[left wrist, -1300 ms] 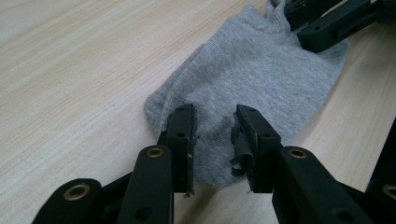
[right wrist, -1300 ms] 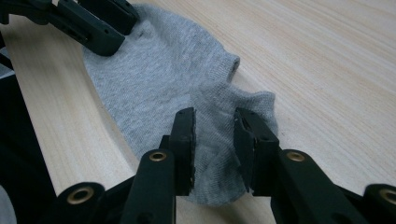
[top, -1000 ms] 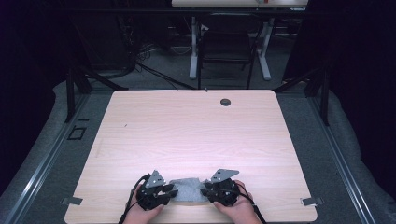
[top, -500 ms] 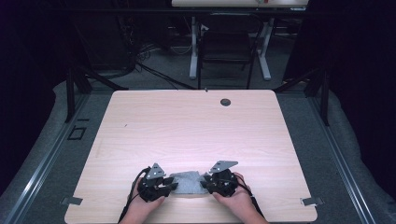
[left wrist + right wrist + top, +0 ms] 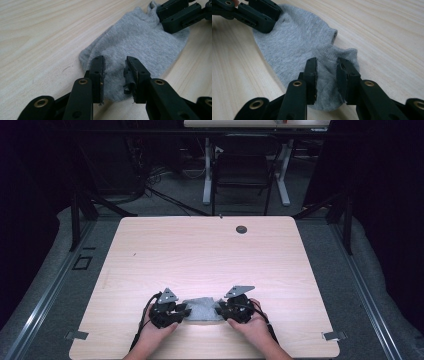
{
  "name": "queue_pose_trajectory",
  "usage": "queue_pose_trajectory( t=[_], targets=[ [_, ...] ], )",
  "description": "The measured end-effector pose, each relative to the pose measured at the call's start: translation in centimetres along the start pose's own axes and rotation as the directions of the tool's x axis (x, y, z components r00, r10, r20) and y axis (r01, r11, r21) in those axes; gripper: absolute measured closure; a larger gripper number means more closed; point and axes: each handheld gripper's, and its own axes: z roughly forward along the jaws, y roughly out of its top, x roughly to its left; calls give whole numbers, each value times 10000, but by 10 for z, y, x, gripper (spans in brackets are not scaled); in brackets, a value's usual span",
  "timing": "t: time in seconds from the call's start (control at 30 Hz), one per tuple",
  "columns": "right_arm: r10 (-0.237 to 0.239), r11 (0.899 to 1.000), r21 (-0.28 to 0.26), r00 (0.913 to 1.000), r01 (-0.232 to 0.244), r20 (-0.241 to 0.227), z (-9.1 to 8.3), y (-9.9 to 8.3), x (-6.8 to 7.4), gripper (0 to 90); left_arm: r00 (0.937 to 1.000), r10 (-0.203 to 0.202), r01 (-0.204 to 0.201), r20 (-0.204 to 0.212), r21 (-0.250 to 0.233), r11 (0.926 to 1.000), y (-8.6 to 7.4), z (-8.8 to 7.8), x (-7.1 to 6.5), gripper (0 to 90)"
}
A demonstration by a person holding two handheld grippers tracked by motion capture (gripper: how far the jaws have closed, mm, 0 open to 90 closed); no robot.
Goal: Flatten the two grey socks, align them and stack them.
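Grey sock (image 5: pixel 202 308) flat on table (image 5: pixel 200 250)

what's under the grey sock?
The grey sock lies flat on the wooden table; bare wood shows all round it. Both tongs, left and right, sit over its ends. Whatever the fabric covers is hidden.
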Motion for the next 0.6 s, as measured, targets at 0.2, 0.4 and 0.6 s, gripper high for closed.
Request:
queue_pose_trajectory(
  t=[0.2, 0.4, 0.6],
  targets=[
    [60, 10000, -62, 10000, -60, 53, 2, 2, -2, 699, 10000, -63, 62, -30, -73, 10000, 1, 1, 2, 681],
    [73, 10000, -56, 9998, -72, 196, 3, 4, -2, 692, 9998, -159, 157, -103, -184, 9997, 2, 2, 3, 662],
    [165, 9996, -247, 9998, -161, 146, 2, 7, -1, 669, 9996, -184, 177, -207, -312, 9994, 6, -2, 1, 596]
  ],
)
